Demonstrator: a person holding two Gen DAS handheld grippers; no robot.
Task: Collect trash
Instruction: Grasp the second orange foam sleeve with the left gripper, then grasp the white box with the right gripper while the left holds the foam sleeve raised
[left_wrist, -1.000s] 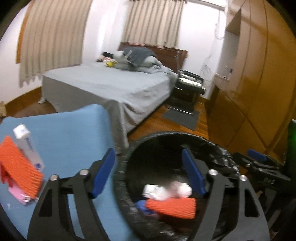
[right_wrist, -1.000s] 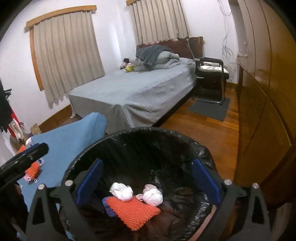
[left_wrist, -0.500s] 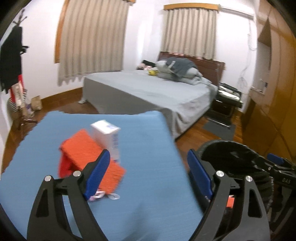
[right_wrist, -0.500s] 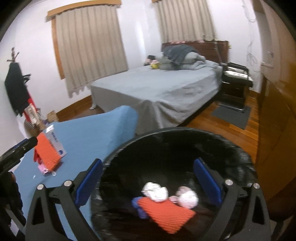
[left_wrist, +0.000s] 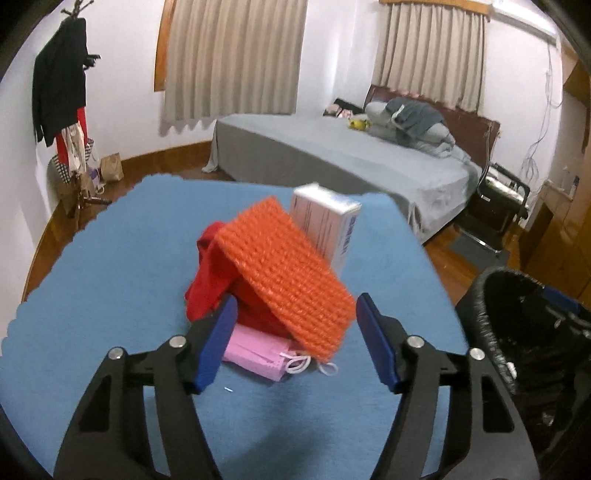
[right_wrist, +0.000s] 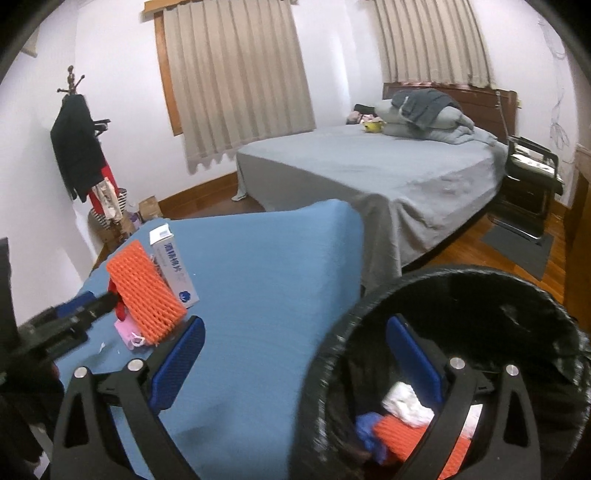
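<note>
An orange foam net (left_wrist: 284, 269) leans on a pile on the blue-covered table (left_wrist: 110, 295), over a red cloth (left_wrist: 212, 273) and a pink face mask (left_wrist: 258, 350), with a white box (left_wrist: 325, 218) behind. My left gripper (left_wrist: 295, 341) is at the pile's near side, its jaws closing. The net's low end and the mask lie between the pads, untouched. In the right wrist view the same net (right_wrist: 144, 291), box (right_wrist: 173, 266) and left gripper (right_wrist: 92, 304) show at left. My right gripper (right_wrist: 297, 363) is open, straddling the rim of the black-lined bin (right_wrist: 480, 291).
The bin (left_wrist: 517, 325) stands off the table's right edge and holds an orange net (right_wrist: 406, 435), crumpled white paper (right_wrist: 402, 402) and something blue (right_wrist: 369, 428). A grey bed (right_wrist: 388, 177) lies beyond, a coat rack (left_wrist: 59, 85) at far left, a wooden wardrobe at right.
Both views have swung left from the bin toward the table. My left gripper has come up to the pile and its jaws have narrowed. The right gripper has shifted from over the bin to its rim.
</note>
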